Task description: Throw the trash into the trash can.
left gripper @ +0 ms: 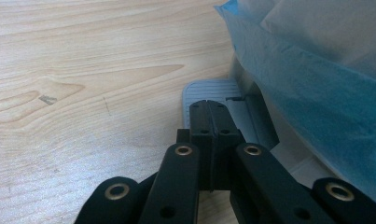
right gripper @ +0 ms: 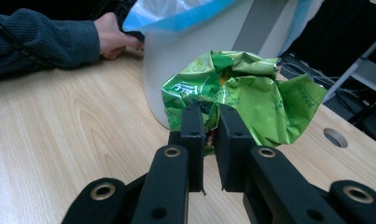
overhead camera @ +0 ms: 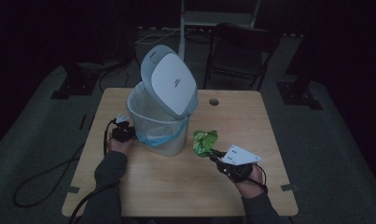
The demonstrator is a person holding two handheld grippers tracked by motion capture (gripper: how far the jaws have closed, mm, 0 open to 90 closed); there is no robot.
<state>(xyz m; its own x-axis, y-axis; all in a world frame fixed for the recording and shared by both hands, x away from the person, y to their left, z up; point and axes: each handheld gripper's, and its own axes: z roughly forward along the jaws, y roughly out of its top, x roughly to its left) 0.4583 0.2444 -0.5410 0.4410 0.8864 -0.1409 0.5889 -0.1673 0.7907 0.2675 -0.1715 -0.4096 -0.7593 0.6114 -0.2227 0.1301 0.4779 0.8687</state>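
- Two hands on my rig: left gripper (left gripper: 209,109) lies low, jaws closed empty, pressing the bin's pedal (left gripper: 223,100).
- Right gripper (right gripper: 210,123) clamps the green wrapper (overhead camera: 205,142), at the bin's (overhead camera: 160,126) four o'clock.

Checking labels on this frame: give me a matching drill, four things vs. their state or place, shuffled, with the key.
Things:
1. bin lid
2. green wrapper
3. left gripper
4. foot pedal

States or places:
A. crumpled, pinched in the right gripper jaws
B. grey and ribbed, at the base of the bin
C. tipped up, open
D. jaws shut with nothing between them, over the pedal

Pairs: 1-C, 2-A, 3-D, 4-B
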